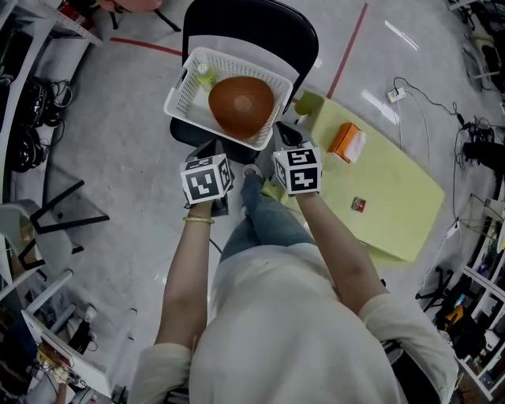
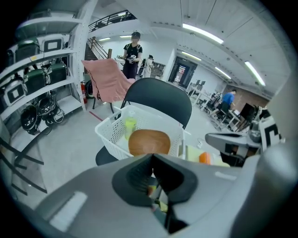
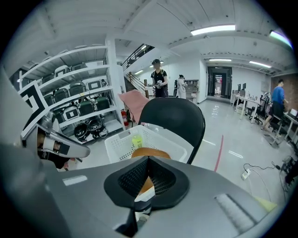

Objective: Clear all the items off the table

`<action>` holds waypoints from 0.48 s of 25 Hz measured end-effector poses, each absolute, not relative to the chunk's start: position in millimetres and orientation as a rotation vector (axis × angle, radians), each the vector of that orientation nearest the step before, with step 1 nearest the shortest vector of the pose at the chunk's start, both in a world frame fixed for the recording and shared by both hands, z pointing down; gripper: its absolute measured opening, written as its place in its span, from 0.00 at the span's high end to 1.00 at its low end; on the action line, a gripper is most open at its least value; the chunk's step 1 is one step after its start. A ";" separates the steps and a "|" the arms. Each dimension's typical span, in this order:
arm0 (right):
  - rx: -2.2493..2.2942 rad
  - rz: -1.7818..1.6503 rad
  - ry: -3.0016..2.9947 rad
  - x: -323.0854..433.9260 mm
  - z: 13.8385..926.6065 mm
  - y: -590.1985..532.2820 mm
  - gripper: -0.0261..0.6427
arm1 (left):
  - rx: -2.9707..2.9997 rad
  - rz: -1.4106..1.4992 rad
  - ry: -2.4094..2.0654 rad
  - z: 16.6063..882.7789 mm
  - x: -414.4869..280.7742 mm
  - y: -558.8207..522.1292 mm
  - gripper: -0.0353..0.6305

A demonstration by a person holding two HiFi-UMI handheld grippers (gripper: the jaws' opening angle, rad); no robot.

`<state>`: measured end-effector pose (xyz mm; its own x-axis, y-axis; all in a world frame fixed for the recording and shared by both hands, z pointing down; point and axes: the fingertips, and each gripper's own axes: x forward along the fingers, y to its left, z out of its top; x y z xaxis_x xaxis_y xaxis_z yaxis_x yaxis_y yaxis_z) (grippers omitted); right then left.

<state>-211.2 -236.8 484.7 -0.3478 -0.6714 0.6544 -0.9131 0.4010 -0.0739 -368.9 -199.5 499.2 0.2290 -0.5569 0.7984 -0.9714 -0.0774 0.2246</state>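
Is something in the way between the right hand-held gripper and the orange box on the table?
Nothing visible is. In the head view only bare tabletop of the yellow-green table lies between the right hand-held gripper and the orange box. The green container stands off to the side, nearer the white basket.

The head view looks steeply down from above the person's shoulders onto a chair [image 1: 260,24] bearing a white basket [image 1: 183,95], with a yellow table [image 1: 394,197] to the right. It sits farthest back and takes in the most floor. The left gripper view rides on the left gripper [image 2: 153,159], low and close, facing the basket from its near left. The right gripper view rides on the right gripper [image 3: 148,160], facing it from the near right. All three share basket and chair, and each gripper view catches the other gripper at its edge.
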 end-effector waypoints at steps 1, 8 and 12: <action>1.353 0.592 -2.128 -210.8 482.5 -231.6 0.96 | 1.747 0.685 -1.424 496.5 -368.0 -195.3 0.93; 1.389 0.597 -2.126 -203.9 473.8 -192.6 0.96 | 1.788 0.675 -1.408 484.6 -359.0 -164.3 0.93; 1.413 0.592 -2.123 -197.1 467.4 -169.4 0.96 | 1.805 0.669 -1.393 480.1 -351.3 -146.4 0.93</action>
